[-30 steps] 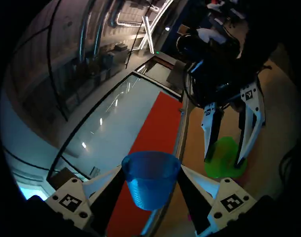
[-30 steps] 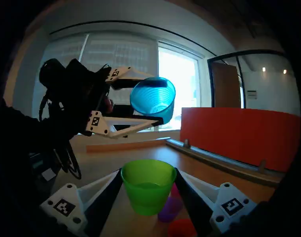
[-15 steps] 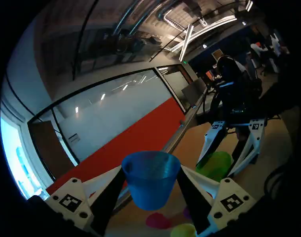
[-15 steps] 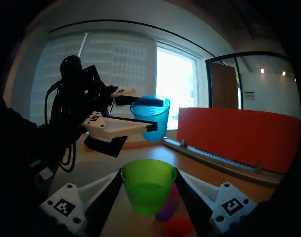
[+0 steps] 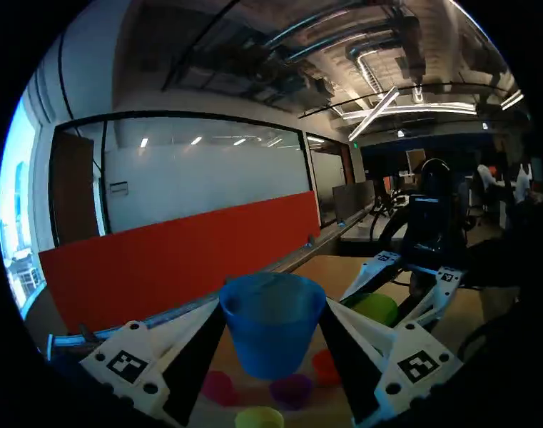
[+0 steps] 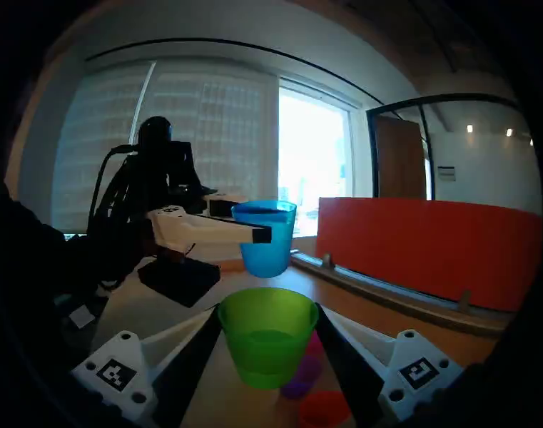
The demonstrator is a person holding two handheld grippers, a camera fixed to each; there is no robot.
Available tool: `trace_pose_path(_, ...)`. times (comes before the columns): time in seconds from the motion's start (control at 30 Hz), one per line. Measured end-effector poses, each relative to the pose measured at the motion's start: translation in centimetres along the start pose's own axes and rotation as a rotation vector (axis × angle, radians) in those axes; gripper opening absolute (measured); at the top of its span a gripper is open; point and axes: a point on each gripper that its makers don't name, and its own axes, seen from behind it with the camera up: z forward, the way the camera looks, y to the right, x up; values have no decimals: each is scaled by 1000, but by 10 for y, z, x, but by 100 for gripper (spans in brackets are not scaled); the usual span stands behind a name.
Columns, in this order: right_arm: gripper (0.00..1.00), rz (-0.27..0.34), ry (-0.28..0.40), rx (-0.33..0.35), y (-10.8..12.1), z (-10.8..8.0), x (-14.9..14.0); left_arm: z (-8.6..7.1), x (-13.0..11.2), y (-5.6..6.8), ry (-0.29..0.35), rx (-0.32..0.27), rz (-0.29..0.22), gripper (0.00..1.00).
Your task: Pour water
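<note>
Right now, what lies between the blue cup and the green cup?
In the right gripper view, the stretch between the blue cup and the green cup is bare tabletop; the cups are apart.

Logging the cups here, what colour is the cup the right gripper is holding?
The cup is translucent green, clearest in the right gripper view.

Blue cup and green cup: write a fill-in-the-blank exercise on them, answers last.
The left gripper is shut on the blue cup, held ____, not tilted.
The right gripper is shut on the green cup, which holds some ____.
In the right gripper view, the blue cup appears ____ (higher or lower) than the green cup.
Missing words: upright; water; higher.
</note>
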Motion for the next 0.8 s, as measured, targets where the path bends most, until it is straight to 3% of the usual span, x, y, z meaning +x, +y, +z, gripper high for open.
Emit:
trace_pose_path(0.23,93,2,6,-10,-1,-6,2,-3,-6,5,-3,-20,-75,85)
trace_pose_path(0.8,93,5,9,-42,9,-18,7,-14,-19,10,3,-22,-98,85)
